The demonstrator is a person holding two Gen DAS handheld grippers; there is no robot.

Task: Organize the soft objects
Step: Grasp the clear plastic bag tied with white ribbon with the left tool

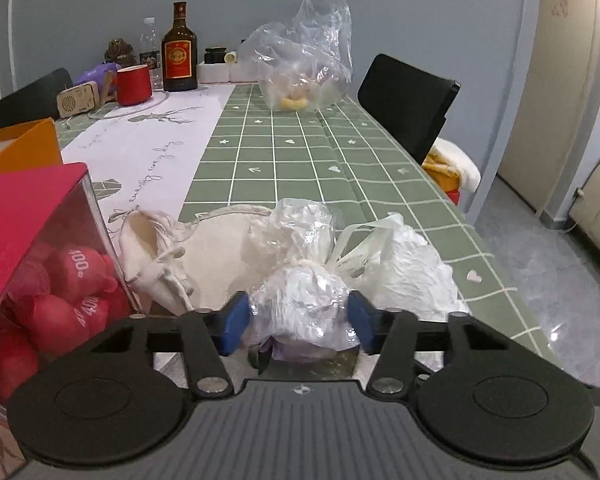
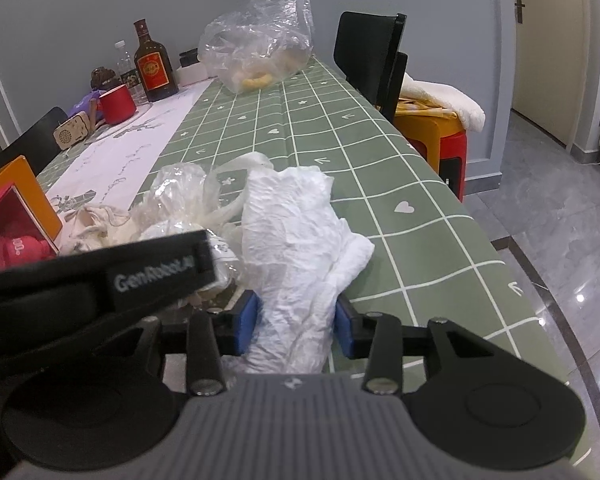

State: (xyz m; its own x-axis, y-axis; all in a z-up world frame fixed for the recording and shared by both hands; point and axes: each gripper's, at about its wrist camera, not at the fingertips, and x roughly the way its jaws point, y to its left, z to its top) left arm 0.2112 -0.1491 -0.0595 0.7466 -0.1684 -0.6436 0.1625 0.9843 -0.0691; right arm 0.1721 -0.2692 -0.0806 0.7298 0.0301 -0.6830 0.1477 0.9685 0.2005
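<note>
Left claw [image 1: 299,316] has its blue pads pressed on both sides of a crinkly clear plastic bundle [image 1: 303,304], a knotted, roundish lump sitting on the near end of the counter [image 1: 292,160], its twisted neck pointing up and away from the camera. Right claw [image 2: 296,316] is about half closed too, pads squeezing a white plastic bag [image 2: 296,232]. That bag is a long wrinkled strip with its long axis running straight away from the claw up the counter, and its thin looped handles splay off to the left at the far end.

Biggest to smallest: the counter wears a smooth green checked cloth with white grid lines and little hearts. Left of the bundle lies a floppy cream drawstring cloth bag [image 1: 168,252], mouth open toward the left. Beside that, a red box [image 1: 32,248] with a clear window shows soft red rounded shapes inside.
</note>
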